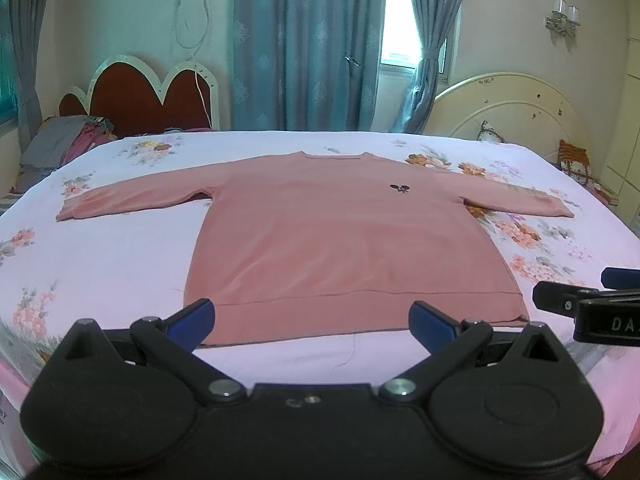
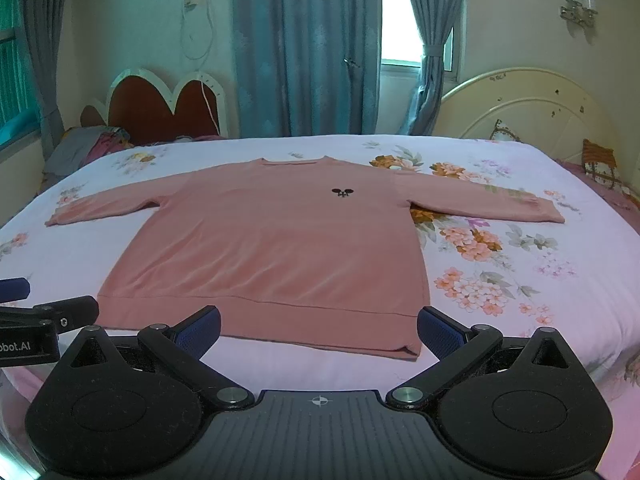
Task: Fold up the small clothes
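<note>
Left gripper (image 1: 312, 322): nearest the left wrist camera, jaws spread wide and grasping nothing, blue pads (image 1: 192, 318) poised over the near hem of the shirt.
Right gripper (image 2: 319, 330): jaws likewise released and bare, held above the hem toward the shirt's near right corner; its tip also showed at the right edge of the left wrist view.
Pink shirt (image 1: 340, 236): lay flat and face up in the middle of the bed, both long sleeves stretched out to the sides, neckline at the far side, hem toward the cameras, a small dark emblem (image 2: 341, 192) on the chest.
Bed sheet (image 2: 500, 280): pale with flower prints, spread under the shirt.
Pile of clothes (image 1: 68, 140): at the far left corner of the bed, well apart from the shirt.
Background: blue curtains (image 1: 308, 48), a red headboard (image 1: 152, 96) and a cream headboard (image 2: 540, 104).
</note>
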`<act>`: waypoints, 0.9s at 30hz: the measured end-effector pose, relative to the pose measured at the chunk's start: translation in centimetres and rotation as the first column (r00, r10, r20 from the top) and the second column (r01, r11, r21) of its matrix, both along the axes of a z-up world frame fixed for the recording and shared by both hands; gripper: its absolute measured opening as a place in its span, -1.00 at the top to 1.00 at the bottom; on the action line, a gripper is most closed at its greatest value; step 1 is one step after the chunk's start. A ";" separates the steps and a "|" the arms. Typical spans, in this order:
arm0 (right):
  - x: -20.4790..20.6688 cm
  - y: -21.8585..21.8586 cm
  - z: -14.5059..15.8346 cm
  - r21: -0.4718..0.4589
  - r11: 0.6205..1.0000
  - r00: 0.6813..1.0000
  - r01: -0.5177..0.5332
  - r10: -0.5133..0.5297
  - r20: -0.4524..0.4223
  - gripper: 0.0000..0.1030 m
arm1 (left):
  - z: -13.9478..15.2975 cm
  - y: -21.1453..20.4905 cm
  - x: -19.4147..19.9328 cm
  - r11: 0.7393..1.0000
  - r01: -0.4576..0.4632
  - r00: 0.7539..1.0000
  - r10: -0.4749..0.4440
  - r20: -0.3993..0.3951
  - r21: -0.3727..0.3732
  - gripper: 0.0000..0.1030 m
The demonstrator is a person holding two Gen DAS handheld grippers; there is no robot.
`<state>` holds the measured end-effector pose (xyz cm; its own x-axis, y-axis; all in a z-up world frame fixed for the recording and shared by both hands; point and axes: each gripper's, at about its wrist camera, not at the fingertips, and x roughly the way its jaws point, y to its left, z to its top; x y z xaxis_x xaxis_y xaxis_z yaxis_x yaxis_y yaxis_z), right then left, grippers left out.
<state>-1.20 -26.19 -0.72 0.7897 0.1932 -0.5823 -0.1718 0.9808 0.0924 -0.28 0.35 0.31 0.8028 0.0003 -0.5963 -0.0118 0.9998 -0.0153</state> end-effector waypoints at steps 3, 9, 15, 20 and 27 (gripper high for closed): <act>0.0 -0.1 0.0 0.000 1.000 1.000 0.001 -0.001 0.001 -1.00 | 0.0 -0.1 0.0 1.000 0.001 1.000 -0.001 0.001 0.001 -1.00; 0.1 -0.2 0.0 0.001 1.000 1.000 0.000 0.000 -0.001 -1.00 | 0.1 -0.1 0.0 1.000 -0.002 1.000 0.002 0.002 0.005 -1.00; 0.1 -0.2 0.0 0.000 1.000 1.000 0.001 -0.001 -0.001 -1.00 | 0.1 -0.2 0.0 1.000 -0.004 1.000 0.004 0.001 0.006 -1.00; 0.1 -0.4 0.2 0.003 1.000 1.000 0.007 -0.007 0.000 -1.00 | 0.1 -0.4 0.0 1.000 -0.003 1.000 0.003 0.002 0.013 -1.00; 0.1 -0.7 0.3 0.004 1.000 1.000 0.008 -0.008 0.001 -1.00 | 0.1 -0.4 0.0 1.000 -0.005 1.000 0.005 0.002 0.013 -1.00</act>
